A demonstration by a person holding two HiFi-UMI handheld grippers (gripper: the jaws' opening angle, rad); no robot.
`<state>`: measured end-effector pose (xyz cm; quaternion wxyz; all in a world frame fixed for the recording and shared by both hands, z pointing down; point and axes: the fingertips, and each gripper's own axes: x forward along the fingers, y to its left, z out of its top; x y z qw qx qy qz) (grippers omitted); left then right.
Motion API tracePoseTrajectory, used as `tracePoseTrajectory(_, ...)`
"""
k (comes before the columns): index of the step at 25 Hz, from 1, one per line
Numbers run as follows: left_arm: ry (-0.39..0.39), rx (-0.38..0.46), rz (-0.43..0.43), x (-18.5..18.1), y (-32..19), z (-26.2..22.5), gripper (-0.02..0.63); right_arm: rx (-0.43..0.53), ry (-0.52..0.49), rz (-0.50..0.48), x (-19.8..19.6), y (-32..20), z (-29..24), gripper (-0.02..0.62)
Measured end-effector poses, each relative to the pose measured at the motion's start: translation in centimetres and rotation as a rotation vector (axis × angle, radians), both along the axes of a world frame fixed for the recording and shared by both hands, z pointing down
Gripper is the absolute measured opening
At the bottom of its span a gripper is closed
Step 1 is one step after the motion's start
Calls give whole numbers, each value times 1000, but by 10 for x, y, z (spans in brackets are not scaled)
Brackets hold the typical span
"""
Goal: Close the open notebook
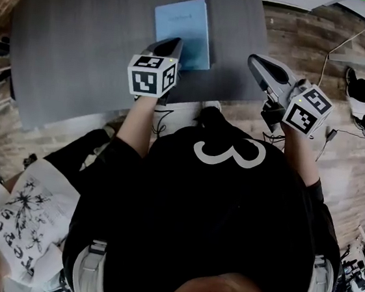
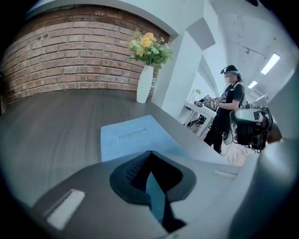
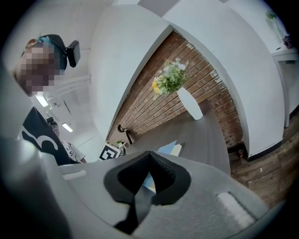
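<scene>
A light blue notebook (image 1: 182, 29) lies closed and flat on the grey table (image 1: 77, 38), its cover up with the word "notebook" (image 2: 132, 134) on it. My left gripper (image 1: 174, 43) hovers over the notebook's near right corner, jaws shut and empty. In the left gripper view the left gripper (image 2: 149, 153) points along the cover. My right gripper (image 1: 254, 60) is held beside the table's right edge, off the notebook, also shut with nothing in it. The right gripper view shows the right gripper (image 3: 149, 153) and the notebook (image 3: 168, 149) edge-on beyond the jaws.
A white vase of flowers (image 2: 144, 84) stands at the table's far end by a brick wall (image 2: 70, 60). Another person (image 2: 229, 109) stands off to the right. Cables (image 1: 352, 37) lie on the brick-patterned floor to the right. A seated person (image 1: 23, 222) is at lower left.
</scene>
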<state>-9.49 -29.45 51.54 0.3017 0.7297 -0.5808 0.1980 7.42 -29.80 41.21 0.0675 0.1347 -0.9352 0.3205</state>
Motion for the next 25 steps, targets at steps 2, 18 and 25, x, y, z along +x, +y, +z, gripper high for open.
tracePoseTrajectory(2,4,27,9,1,0,-12,12,11,-9,1,-3,1,-4,2)
tracePoseTrajectory(18,371,291,74,28,79,-141,12,90,-88,-100,-40,72,-59,2)
tracePoseTrajectory(25,379,345,131,31,124,-166,12,131,-104,-94,-54,107,-77,0)
